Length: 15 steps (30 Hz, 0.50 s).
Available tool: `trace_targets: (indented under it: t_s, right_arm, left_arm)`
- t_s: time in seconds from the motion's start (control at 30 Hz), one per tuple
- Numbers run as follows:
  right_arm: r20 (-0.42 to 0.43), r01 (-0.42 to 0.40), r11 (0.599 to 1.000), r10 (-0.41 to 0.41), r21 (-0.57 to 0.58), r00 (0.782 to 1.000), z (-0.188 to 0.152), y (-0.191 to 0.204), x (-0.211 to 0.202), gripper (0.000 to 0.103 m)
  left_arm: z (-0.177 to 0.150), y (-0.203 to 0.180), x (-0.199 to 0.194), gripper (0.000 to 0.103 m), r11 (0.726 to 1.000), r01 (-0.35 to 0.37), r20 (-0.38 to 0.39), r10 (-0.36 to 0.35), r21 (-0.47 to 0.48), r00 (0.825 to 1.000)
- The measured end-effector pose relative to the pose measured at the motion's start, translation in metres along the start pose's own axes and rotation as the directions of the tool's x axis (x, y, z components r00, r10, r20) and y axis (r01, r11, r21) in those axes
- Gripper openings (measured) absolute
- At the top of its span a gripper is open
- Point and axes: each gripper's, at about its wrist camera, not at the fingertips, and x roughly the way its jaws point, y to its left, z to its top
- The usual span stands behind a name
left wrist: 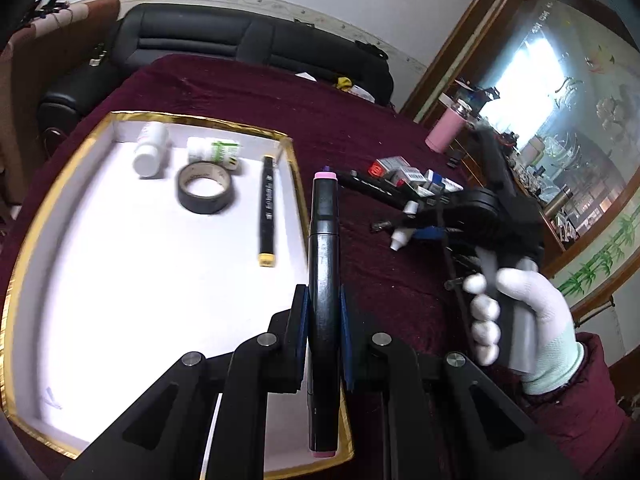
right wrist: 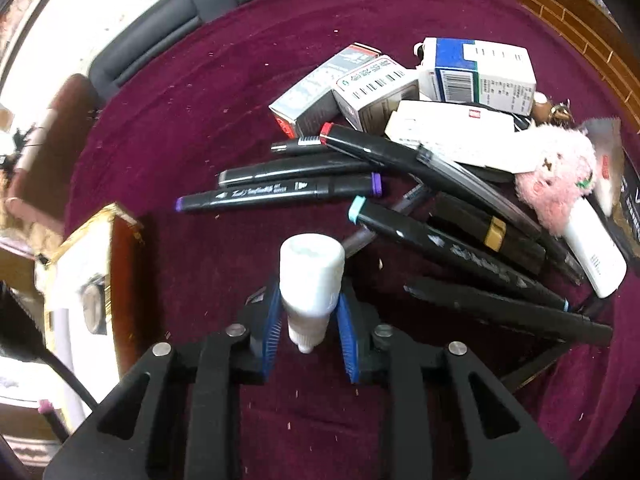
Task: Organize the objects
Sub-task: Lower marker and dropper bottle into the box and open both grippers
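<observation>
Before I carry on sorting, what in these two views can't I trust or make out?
- Left wrist view: the labels on the two white bottles in the tray are motion-blurred and unreadable.
- Left wrist view: part of the pink-capped marker is covered by the left gripper.
- Right wrist view: the small white bottle sits between the right gripper pads; its label is not visible.
- Right wrist view: the tray is cut off by the left edge and blurred.
</observation>
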Motion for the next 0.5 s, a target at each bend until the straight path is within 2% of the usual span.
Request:
trace_targets:
  t_s: [0.23, 0.4, 0.5]
  right_arm:
    - [-0.032, -0.145, 0.988, 0.144, -0.056, 0.989, -0.025, 0.008, -0.032, 0.024]
    - [-0.048, -0.234, 0.959, 0.229, -0.161, 0.972, -0.036, 0.045, -0.053, 0.024]
    - [-0.087, -0.290, 0.928, 0.277, -0.235, 0.957, -0.049, 0.080, -0.060, 0.024]
  left_arm:
    - [0.007, 0.021, -0.046, 0.012, 0.999, -0.039, 0.048, 0.040, -0.026, 0.998]
    - [0.022, 0.039, -0.071, 0.012, 0.991, -0.136, 0.091, 0.136, -0.015, 0.986]
    - [0.032, 0.053, -0.070, 0.012, 0.984, -0.177, 0.091, 0.178, -0.023, 0.980]
